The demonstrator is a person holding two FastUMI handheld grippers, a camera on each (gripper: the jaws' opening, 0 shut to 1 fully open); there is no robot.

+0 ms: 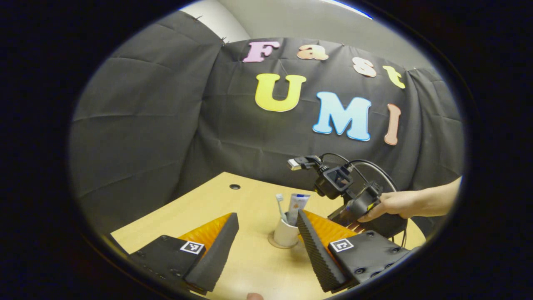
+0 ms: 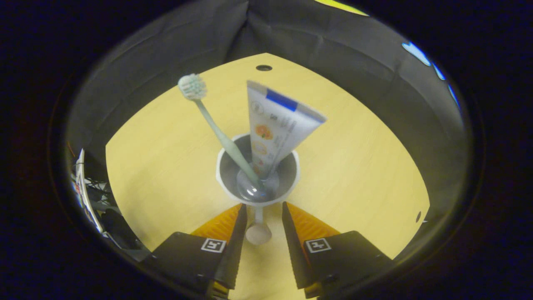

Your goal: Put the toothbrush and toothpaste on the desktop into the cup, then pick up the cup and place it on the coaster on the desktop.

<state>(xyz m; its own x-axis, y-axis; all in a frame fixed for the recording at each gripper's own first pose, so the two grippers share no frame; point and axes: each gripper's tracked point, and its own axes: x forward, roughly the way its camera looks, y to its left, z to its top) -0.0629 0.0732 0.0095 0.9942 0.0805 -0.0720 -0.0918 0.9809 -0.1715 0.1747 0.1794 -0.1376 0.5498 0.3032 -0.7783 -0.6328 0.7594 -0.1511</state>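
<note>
Straddling the cup's handle [image 2: 258, 228], the right claw [image 2: 262, 212] stands partly open above the cup [image 2: 233, 183], its fingers either side of the handle and apart from it.
Inside the cup lean the toothbrush [image 2: 216, 129], head up and tilted left, and the paste [image 2: 275, 125], crimped end up. In the left gripper view the left claw [image 1: 266, 227] gapes wide, holding nothing, over the counter [image 1: 250, 258]; ahead of it the cup [image 1: 285, 234] sits on the coaster [image 1: 272, 241], brush [image 1: 280, 200] and paste [image 1: 298, 206] standing in it, and a hand [image 1: 391, 204] holds the right claw's body just beyond.
</note>
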